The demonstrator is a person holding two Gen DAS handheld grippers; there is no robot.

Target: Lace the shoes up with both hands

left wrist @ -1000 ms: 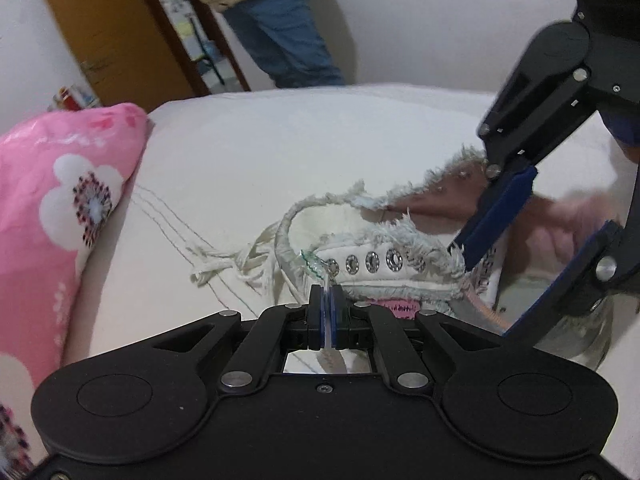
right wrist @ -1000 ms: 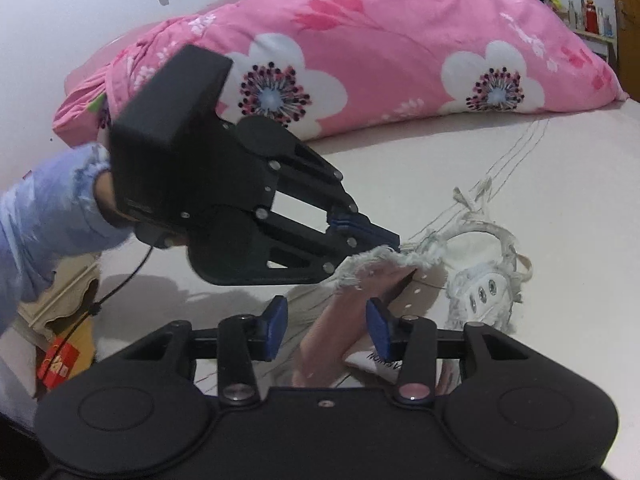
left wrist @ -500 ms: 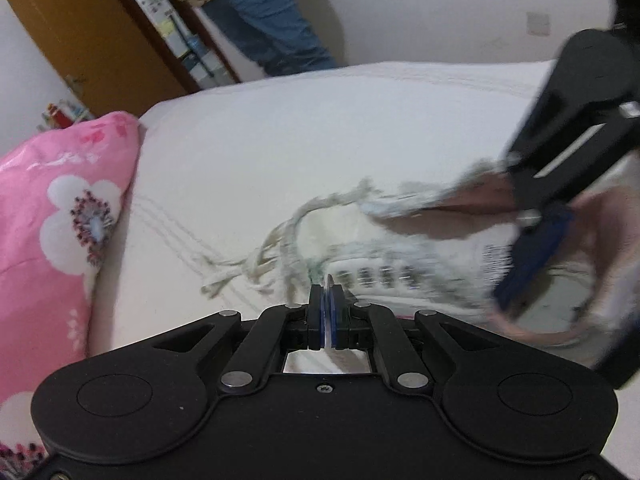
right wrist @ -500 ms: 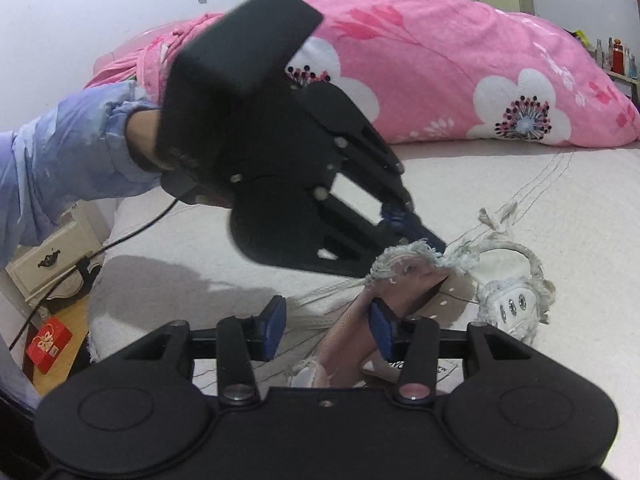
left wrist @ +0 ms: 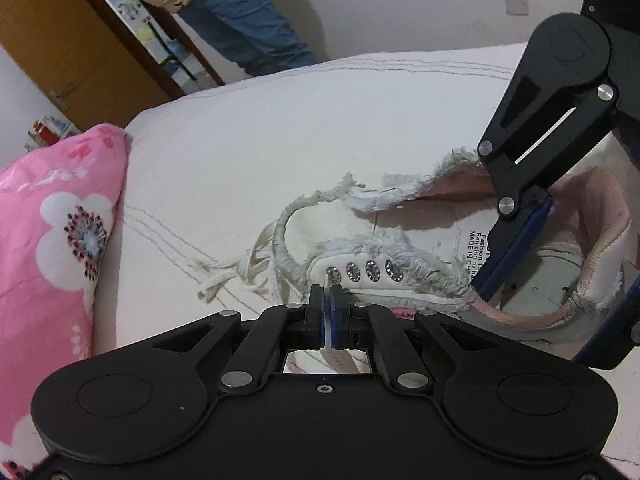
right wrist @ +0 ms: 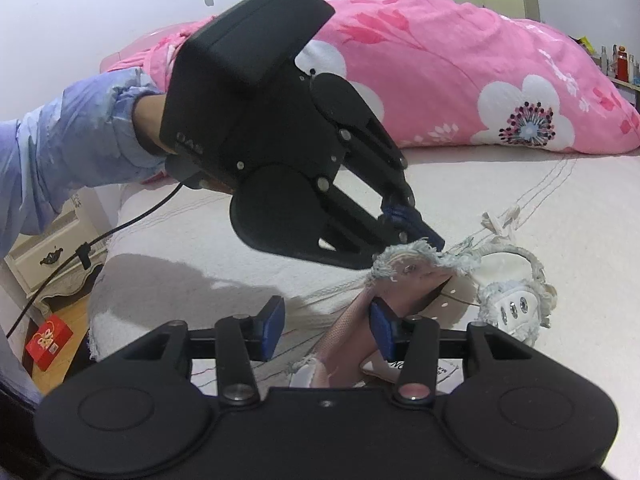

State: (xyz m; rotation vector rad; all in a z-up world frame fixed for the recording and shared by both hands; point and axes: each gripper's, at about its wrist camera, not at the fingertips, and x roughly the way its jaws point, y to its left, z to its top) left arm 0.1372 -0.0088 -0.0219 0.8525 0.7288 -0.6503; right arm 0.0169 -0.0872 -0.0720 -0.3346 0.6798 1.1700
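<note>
Currently left claw [left wrist: 328, 300] clamped shut on lace tip [left wrist: 329, 280] at shoe [left wrist: 400, 276] eyelet. Right claw [right wrist: 328, 326] gapes, one pad touching the heel collar; bed [left wrist: 280, 152] beneath.

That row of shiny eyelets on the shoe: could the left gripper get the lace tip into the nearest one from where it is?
Probably yes. The left gripper is shut on the lace tip, which sits just short of the nearest eyelet, with nothing between them. The right gripper is further back, at the shoe opening.

Left wrist view: close over the shoe [left wrist: 400, 264], facing down across the bed [left wrist: 280, 140] toward a doorway. Right wrist view: close, facing opposite, toward the pink quilt [right wrist: 460, 80]. Shared: shoe, bed, quilt.
</note>
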